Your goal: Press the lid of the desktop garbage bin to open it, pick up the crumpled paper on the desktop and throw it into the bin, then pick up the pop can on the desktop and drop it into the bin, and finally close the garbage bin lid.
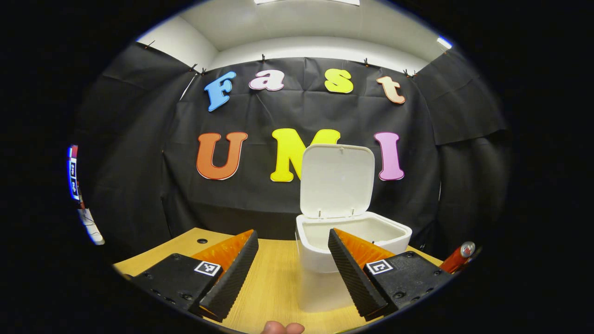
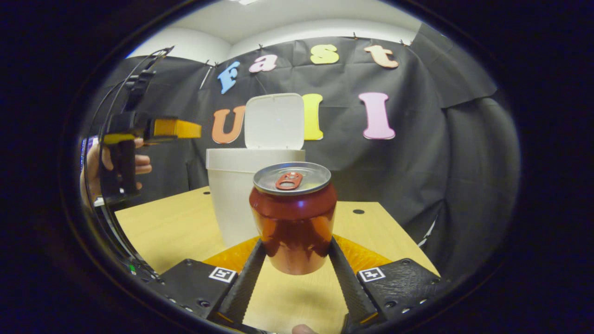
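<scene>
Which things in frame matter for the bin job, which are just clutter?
In the job:
- garbage bin, lid up
- pop can, upright between the right gripper fingers, lifted off the desktop
- left gripper, open, empty, facing the bin

Just there:
- hole in the desktop
- black cloth wall

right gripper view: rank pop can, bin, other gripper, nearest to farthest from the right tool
1. Pop can: between the right tool's fingers, both pressed to its sides, lifted just off the desk.
2. Garbage bin: directly behind the can, slightly left, lid standing open.
3. Left tool: upper left, held up in a hand, left of the bin; likely farthest, though its depth against the bin is hard to call.
</scene>
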{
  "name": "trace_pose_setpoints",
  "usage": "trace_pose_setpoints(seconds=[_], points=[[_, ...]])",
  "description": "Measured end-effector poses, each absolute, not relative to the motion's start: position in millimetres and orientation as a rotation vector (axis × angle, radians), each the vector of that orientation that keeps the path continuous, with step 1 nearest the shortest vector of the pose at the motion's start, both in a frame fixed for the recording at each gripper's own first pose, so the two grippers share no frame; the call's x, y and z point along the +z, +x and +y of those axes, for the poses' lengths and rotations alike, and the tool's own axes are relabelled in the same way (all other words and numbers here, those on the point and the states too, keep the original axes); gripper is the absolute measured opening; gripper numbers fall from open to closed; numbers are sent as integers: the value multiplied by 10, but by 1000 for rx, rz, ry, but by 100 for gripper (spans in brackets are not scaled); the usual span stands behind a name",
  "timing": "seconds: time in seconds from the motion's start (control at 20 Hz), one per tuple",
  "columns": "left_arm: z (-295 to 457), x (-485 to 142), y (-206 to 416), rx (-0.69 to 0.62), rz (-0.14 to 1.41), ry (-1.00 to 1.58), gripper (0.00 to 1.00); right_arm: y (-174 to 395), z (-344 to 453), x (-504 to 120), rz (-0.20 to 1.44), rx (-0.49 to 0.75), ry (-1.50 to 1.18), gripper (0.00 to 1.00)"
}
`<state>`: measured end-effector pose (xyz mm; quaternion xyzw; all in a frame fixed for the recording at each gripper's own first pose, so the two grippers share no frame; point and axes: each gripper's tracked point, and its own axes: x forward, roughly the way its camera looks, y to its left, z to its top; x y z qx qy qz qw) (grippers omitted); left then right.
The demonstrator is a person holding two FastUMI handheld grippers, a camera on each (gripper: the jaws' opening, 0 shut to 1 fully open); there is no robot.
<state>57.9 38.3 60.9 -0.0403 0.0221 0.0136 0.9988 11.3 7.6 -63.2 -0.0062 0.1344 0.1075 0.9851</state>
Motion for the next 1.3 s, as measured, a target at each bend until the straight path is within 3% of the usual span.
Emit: trace_pose_setpoints(seconds=[0.3, 0.8, 1.3], points=[[534, 209, 187, 54, 56, -99, 98, 305, 391, 132, 267, 346, -15, 80], [722, -104, -25, 59, 69, -83, 98, 1212, 890, 806, 235, 366, -37, 80], [858, -44, -107, 79, 52, -40, 98, 1849, 1250, 551, 347, 332, -41, 80]])
